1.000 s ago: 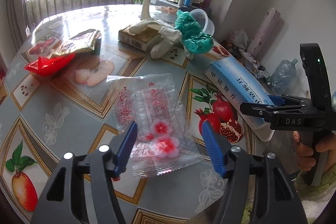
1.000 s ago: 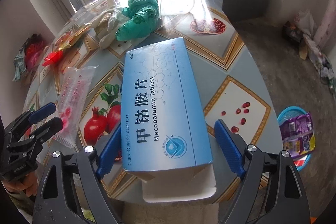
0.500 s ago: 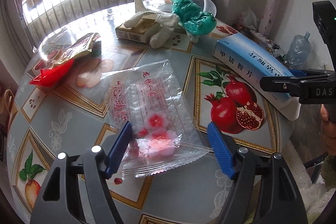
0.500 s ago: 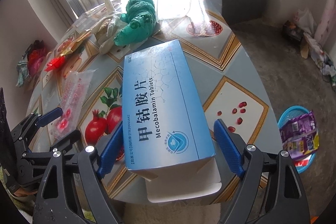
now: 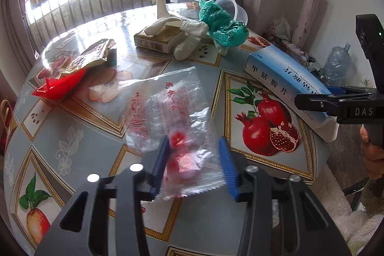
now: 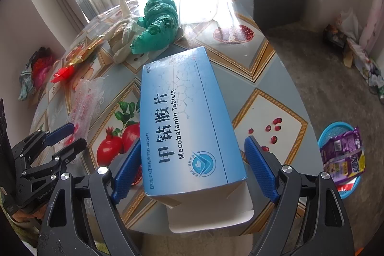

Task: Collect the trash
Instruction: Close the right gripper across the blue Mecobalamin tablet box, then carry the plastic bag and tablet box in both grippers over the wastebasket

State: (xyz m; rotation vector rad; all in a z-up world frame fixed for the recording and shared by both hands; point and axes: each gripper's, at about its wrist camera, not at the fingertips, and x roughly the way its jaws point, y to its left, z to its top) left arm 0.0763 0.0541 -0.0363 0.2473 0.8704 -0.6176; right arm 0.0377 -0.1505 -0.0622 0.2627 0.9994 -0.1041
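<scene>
Straddling box (image 6: 184,121), right tongs (image 6: 192,172) (level)

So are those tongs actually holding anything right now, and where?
Neither has a firm hold. The left tongs straddle the near end of the clear candy wrapper, closing in. The right tongs stand open around the blue tablet box.

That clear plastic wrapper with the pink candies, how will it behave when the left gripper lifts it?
The clear wrapper looks thin and crinkled, so probably floppy, drooping from the left gripper. Glossy film may slip. The candies sit at one end, so it likely hangs unevenly.
</scene>
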